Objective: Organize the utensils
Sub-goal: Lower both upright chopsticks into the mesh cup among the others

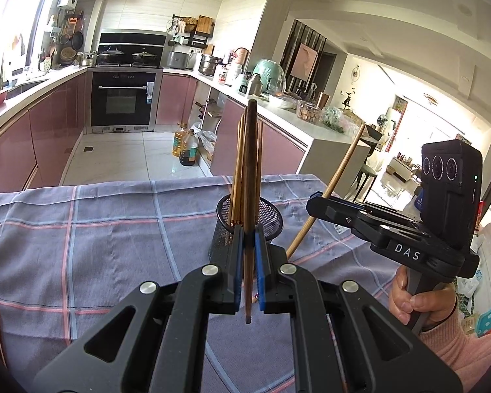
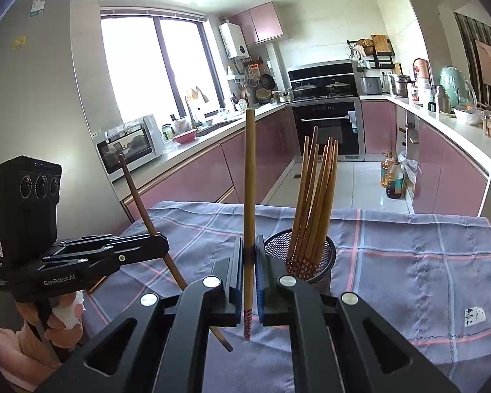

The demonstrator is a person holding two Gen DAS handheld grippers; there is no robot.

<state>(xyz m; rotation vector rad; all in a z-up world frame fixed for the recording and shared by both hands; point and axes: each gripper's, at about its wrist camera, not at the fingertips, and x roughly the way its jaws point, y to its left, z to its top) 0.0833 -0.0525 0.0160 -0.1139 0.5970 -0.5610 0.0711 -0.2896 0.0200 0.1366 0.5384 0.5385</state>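
Observation:
My left gripper (image 1: pixel 248 229) is shut on a dark brown chopstick (image 1: pixel 252 147), held upright just in front of the black mesh holder (image 1: pixel 271 216). The holder stands on the plaid cloth (image 1: pixel 98 229) with several light chopsticks (image 1: pixel 237 170) in it. To the right, my right gripper (image 1: pixel 315 201) pinches a lighter chopstick (image 1: pixel 343 163) that leans right. In the right wrist view, the right gripper (image 2: pixel 249 240) is shut on that light chopstick (image 2: pixel 249 180), patterned end down, left of the holder (image 2: pixel 324 252). The left gripper (image 2: pixel 163 245) grips the dark chopstick (image 2: pixel 134 190) at the far left.
The cloth-covered table ends at its far edge (image 2: pixel 311 209), with tiled kitchen floor beyond. Oil bottles (image 1: pixel 185 145) stand on the floor by pink cabinets. A hand in a pink sleeve (image 1: pixel 419 301) holds the right gripper. A white tag (image 2: pixel 474 316) lies on the cloth.

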